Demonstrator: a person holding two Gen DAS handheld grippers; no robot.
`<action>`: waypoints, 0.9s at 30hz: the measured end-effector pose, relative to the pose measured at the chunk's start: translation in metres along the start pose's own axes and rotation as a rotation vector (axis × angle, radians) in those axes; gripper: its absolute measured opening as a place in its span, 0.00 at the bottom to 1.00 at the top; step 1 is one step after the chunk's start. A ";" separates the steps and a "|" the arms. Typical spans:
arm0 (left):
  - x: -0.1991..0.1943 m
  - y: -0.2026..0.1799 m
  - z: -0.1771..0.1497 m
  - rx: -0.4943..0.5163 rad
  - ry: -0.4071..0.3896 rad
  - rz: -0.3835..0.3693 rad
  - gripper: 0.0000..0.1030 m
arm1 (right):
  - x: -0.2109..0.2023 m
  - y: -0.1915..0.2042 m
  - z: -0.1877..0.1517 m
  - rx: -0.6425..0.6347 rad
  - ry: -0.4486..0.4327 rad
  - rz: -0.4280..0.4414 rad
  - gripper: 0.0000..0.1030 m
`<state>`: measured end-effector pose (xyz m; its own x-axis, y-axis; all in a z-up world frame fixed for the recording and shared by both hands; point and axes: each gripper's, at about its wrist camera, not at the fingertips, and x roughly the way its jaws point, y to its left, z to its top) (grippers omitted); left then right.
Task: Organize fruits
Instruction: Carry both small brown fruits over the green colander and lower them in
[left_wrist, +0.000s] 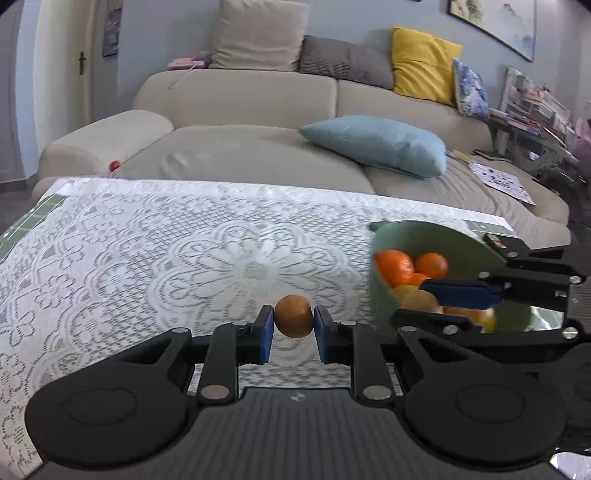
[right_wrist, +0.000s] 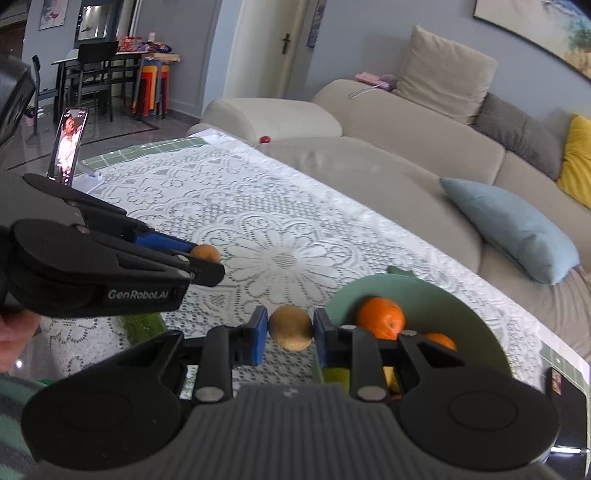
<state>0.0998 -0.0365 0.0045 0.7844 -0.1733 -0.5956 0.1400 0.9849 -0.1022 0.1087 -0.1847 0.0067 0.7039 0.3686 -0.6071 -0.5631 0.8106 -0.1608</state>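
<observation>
Left wrist view
left gripper (left_wrist: 293, 316): jaws closed on a small brown fruit (left_wrist: 294, 316), pinched between the blue pads above the worktop (left_wrist: 147, 240)
worktop: covered by a white lace cloth
bowl (left_wrist: 384, 295): green, at the right on the worktop, holding oranges (left_wrist: 395, 264) and yellowish fruit
right gripper (left_wrist: 424, 286): reaches in from the right, over the bowl; its grip is not readable here
background: beige sofa (left_wrist: 236, 96), blue cushion (left_wrist: 376, 142)

Right wrist view
right gripper (right_wrist: 290, 330): jaws closed on a second brown fruit (right_wrist: 290, 328), held just left of the bowl (right_wrist: 443, 295)
bowl: an orange (right_wrist: 380, 317) inside near the rim, another behind the right finger
left gripper (right_wrist: 207, 254): at the left, carrying its brown fruit (right_wrist: 205, 253) over the lace
phone (right_wrist: 68, 144): propped upright at the worktop's far left corner
</observation>
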 end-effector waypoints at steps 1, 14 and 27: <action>0.000 -0.005 0.001 0.006 -0.001 -0.007 0.25 | -0.003 -0.003 -0.002 0.005 -0.005 -0.007 0.22; 0.015 -0.049 0.013 0.037 0.016 -0.103 0.25 | -0.014 -0.049 -0.018 0.063 0.010 -0.090 0.22; 0.044 -0.063 0.021 0.043 0.057 -0.153 0.25 | 0.002 -0.079 -0.021 0.088 0.061 -0.134 0.22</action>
<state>0.1379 -0.1063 0.0013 0.7168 -0.3192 -0.6199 0.2813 0.9459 -0.1617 0.1453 -0.2580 0.0019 0.7411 0.2289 -0.6312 -0.4242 0.8883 -0.1761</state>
